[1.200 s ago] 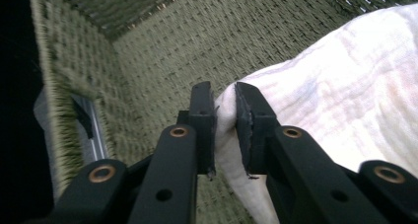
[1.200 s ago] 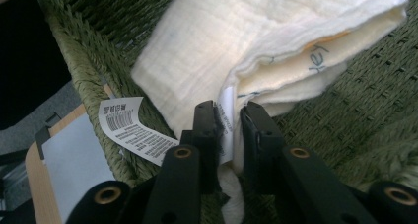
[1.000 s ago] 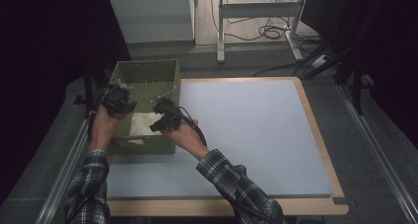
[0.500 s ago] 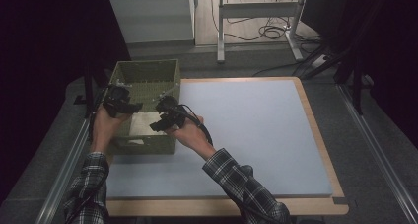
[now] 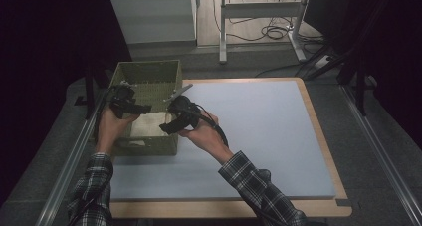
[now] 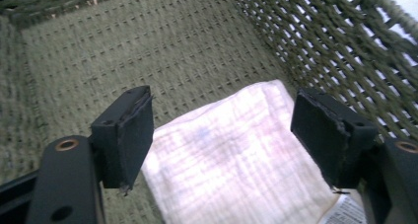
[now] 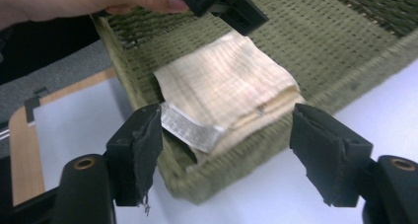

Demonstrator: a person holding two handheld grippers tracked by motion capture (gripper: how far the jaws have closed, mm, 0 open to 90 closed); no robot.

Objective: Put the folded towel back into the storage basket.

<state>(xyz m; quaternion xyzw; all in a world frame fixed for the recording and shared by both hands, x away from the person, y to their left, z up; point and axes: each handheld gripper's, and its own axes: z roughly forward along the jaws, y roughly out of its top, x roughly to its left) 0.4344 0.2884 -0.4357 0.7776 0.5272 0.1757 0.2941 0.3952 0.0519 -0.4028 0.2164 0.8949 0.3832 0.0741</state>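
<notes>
A green woven basket (image 5: 149, 65) stands at the table's left. Inside it lies a folded cream cloth (image 5: 145, 124) with a white label (image 7: 190, 128) at its near corner. My left gripper (image 5: 145, 108) hangs over the basket, and its jaws have just been opening. In the left gripper view they stand apart (image 6: 222, 113) above the cloth (image 6: 231, 155) without touching it. My right gripper (image 5: 167, 128) is at the basket's right rim. Its jaws (image 7: 226, 130) have also just been opening, with the cloth (image 7: 226, 81) lying free beyond them.
A pale blue mat (image 5: 259, 121) covers the wooden table (image 5: 318, 131) to the right of the basket. Metal rails (image 5: 383, 156) run along both sides. Behind the table are a white desk frame (image 5: 259, 9) and floor cables (image 5: 273, 34).
The right hand has lifted and drawn a little to the right, away from the cloth. The left hand has stayed over the basket.
</notes>
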